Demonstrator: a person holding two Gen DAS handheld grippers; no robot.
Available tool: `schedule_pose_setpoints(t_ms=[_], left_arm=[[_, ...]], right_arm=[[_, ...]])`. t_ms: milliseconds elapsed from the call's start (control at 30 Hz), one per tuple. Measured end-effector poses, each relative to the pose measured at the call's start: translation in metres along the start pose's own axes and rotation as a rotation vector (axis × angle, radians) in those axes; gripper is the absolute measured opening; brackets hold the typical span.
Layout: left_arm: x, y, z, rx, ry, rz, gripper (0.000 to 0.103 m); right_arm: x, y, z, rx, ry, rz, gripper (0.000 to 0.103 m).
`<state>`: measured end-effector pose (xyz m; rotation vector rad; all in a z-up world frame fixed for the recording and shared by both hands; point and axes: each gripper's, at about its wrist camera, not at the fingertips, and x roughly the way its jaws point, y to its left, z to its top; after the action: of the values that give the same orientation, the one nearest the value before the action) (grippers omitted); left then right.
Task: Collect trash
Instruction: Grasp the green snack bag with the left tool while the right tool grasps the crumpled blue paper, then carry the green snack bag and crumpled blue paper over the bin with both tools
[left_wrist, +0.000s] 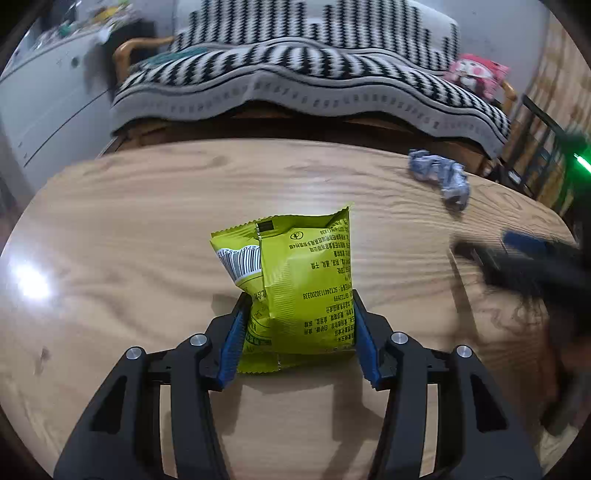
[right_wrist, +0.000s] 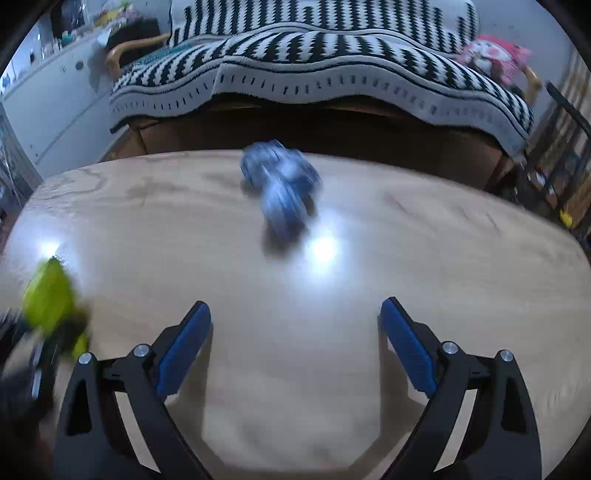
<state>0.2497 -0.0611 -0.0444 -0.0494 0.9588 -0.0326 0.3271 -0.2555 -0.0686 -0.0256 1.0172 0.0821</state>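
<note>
Left gripper pads touching both sides of the yellow snack bag on the table. Right gripper wide open, empty, crumpled blue wrapper farther off.

Each gripper has black angular linkage arms, silver round screws and blue ribbed pads.

My table is glossy, varnished wood with bold grain. The snack bag is creased, shiny yellow-green film; the crumpled wrapper is foil-like, blue and silver. My left gripper carries ribbed blue pads on matt black plastic with metal pins.
</note>
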Motion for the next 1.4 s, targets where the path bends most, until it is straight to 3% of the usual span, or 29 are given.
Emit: schedule_pose_setpoints(t_ms=[133, 233, 267, 300, 367, 467, 633, 833, 1033, 1200, 1400], left_arm=[[-0.012, 0.013, -0.003, -0.048, -0.001, -0.005, 0.051], [-0.016, 0.006, -0.004, -0.040, -0.010, -0.008, 0.051], [-0.017, 0.002, -0.004, -0.031, -0.010, -0.009, 0.051], [-0.018, -0.005, -0.005, -0.011, -0.014, -0.004, 0.051], [-0.021, -0.017, -0.006, 0.019, -0.027, 0.005, 0.051], [-0.030, -0.039, -0.011, 0.041, -0.028, -0.026, 0.051], [-0.059, -0.086, -0.030, 0.095, -0.040, -0.105, 0.051], [-0.104, -0.174, -0.078, 0.238, -0.051, -0.232, 0.051], [-0.146, -0.284, -0.141, 0.412, -0.052, -0.389, 0.051], [-0.178, -0.380, -0.208, 0.573, -0.039, -0.542, 0.051], [-0.196, -0.463, -0.278, 0.732, -0.018, -0.668, 0.051]], right_arm=[[0.030, 0.015, 0.043, -0.005, -0.004, -0.019, 0.090], [0.036, 0.014, 0.056, 0.004, -0.009, -0.016, 0.078], [0.035, 0.014, 0.057, 0.003, -0.015, -0.014, 0.054], [0.029, 0.014, 0.056, -0.001, -0.020, -0.007, 0.022], [0.020, 0.012, 0.048, 0.005, 0.004, 0.022, 0.019], [-0.013, 0.015, 0.022, -0.057, -0.037, -0.002, 0.019], [-0.086, -0.019, -0.048, -0.035, -0.071, 0.014, 0.019], [-0.177, -0.089, -0.178, 0.049, -0.091, -0.085, 0.019], [-0.259, -0.199, -0.307, 0.285, -0.119, -0.249, 0.019], [-0.304, -0.277, -0.392, 0.456, -0.130, -0.381, 0.019], [-0.334, -0.354, -0.483, 0.686, -0.085, -0.445, 0.019]])
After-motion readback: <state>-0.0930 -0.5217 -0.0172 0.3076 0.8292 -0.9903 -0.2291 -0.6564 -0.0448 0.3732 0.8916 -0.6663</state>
